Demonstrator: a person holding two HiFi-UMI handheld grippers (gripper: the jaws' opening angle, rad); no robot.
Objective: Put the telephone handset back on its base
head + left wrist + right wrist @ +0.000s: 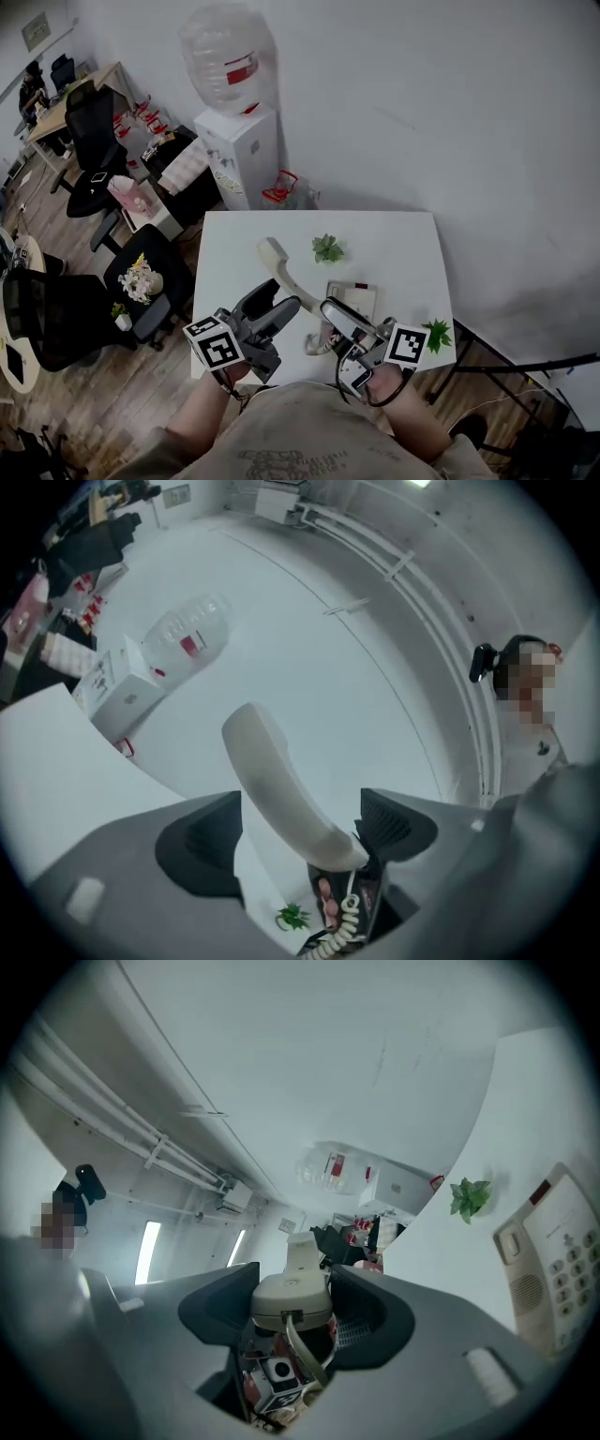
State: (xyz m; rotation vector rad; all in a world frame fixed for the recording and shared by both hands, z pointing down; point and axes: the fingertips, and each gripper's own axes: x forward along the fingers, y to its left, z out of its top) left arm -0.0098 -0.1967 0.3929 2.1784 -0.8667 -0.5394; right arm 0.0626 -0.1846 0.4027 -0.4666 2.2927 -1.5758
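The beige handset (284, 269) is lifted off the white table (403, 253), slanting from back left to front right. My right gripper (330, 311) is shut on its near end, where the cord plugs in. In the right gripper view both pads press that end (291, 1293). My left gripper (281, 309) points at the handset from the left. In the left gripper view the handset (277, 780) runs across the gap, away from the left jaw and close to the right one, which stand open. The coiled cord (345, 919) hangs below. The telephone base (353, 298) lies on the table, with its keypad (558, 1269) showing.
Two small green plants (327, 248) (437, 335) stand on the table, one at the back and one at the right front edge. A water dispenser (239, 155) stands against the wall behind the table. Black office chairs (94, 141) and a desk fill the room to the left.
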